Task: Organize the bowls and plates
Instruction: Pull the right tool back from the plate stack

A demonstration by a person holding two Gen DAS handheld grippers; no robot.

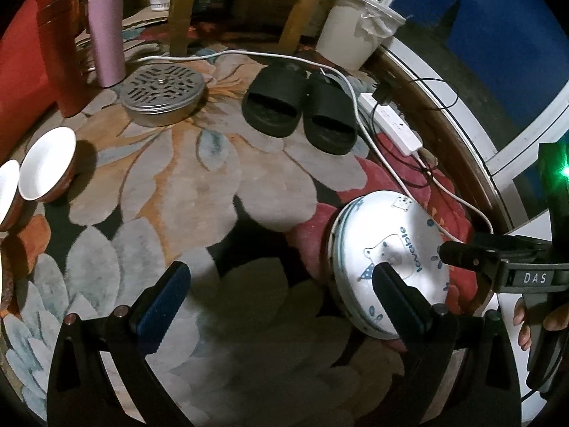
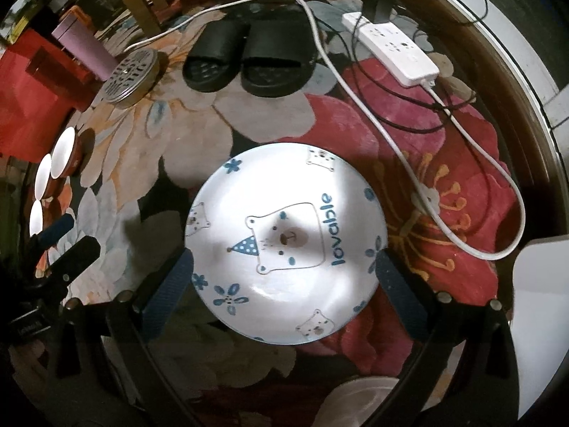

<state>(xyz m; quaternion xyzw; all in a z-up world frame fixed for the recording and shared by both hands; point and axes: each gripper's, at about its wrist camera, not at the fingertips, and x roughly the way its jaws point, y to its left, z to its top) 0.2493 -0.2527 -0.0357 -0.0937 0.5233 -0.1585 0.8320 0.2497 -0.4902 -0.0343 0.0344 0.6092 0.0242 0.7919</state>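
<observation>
A white plate with a blue bear and the word "lovable" [image 2: 284,242] lies face up on top of a stack of plates [image 1: 387,259] on the floral surface. My right gripper [image 2: 284,270] is open, with its blue-padded fingers [image 2: 167,291] on either side of the plate and nothing gripped. In the left wrist view one of its fingers [image 1: 462,254] reaches over the plate's right edge. My left gripper [image 1: 281,284] is open and empty just left of the stack. Brown bowls with white insides [image 1: 46,163] [image 2: 64,153] stand in a row at the far left.
Black slippers [image 1: 298,110], a white power strip [image 1: 391,124] with cables and a perforated metal tin [image 1: 163,92] lie beyond. A pink tumbler [image 1: 106,32], a white bucket [image 1: 355,25] and chair legs stand behind. A hand [image 1: 526,320] holds the right gripper. White dishware [image 2: 362,398] shows below.
</observation>
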